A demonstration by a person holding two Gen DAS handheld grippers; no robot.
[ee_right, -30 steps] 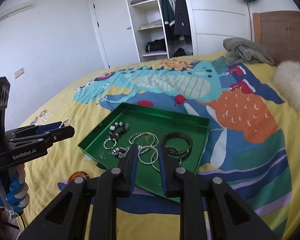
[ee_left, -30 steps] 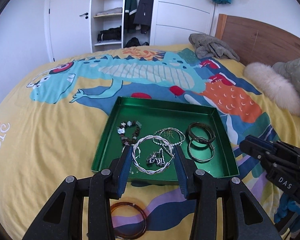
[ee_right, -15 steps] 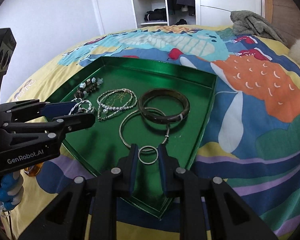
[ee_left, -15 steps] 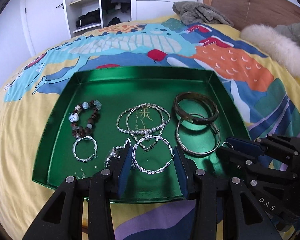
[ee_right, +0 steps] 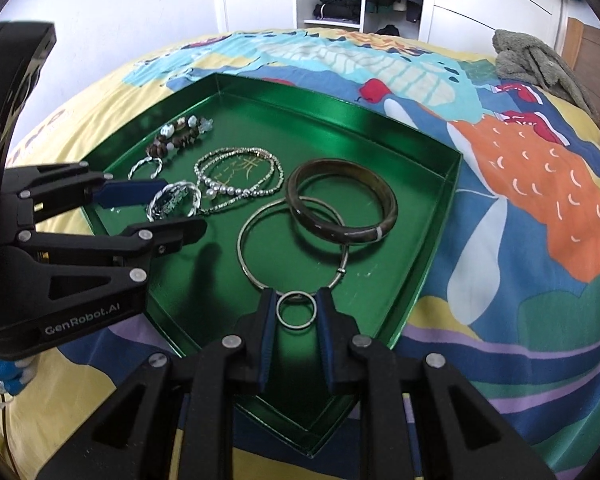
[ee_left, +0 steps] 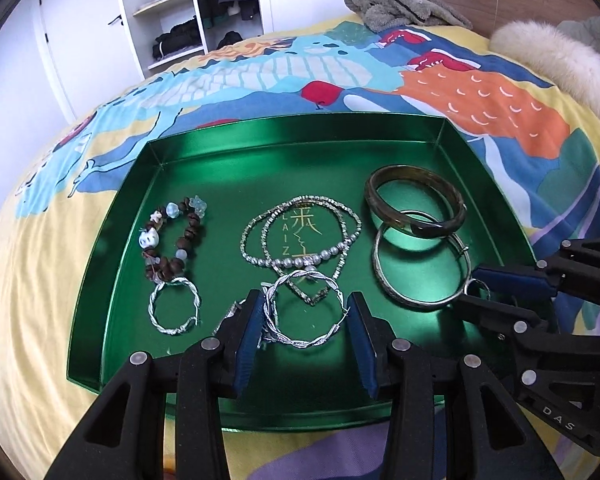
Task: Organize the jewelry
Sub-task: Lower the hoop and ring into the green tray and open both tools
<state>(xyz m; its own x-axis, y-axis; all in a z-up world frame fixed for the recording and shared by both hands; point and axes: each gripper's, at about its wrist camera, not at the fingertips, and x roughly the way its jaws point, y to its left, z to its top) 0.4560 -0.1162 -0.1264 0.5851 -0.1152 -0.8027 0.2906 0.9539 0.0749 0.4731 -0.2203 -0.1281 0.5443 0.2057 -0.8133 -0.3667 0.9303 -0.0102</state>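
Judging by the tray (ee_left: 300, 136), you were most of the way through: nearly every piece already lay inside it on the bed (ee_left: 40, 280), and only the two you carried were left to set down.

At the left sat the bead bracelet (ee_left: 174, 238), brown beads with pale blue ones and a white charm, and just below it a twisted silver hoop (ee_left: 175, 306). Your left claw (ee_left: 304, 322) held the matching hoop (ee_left: 305, 312) low over the tray floor, the pads against its sides; beside the left pad a small silver piece was too hidden to name. In the middle lay the silver chains (ee_left: 300, 236), looped over gold lettering. Further right, the dark bangle (ee_left: 414, 206) overlapped the thin silver bangle (ee_left: 420, 268). Your right claw (ee_right: 297, 312) was clamped on a small plain ring (ee_right: 296, 309) over the tray's near corner, almost touching the thin bangle.
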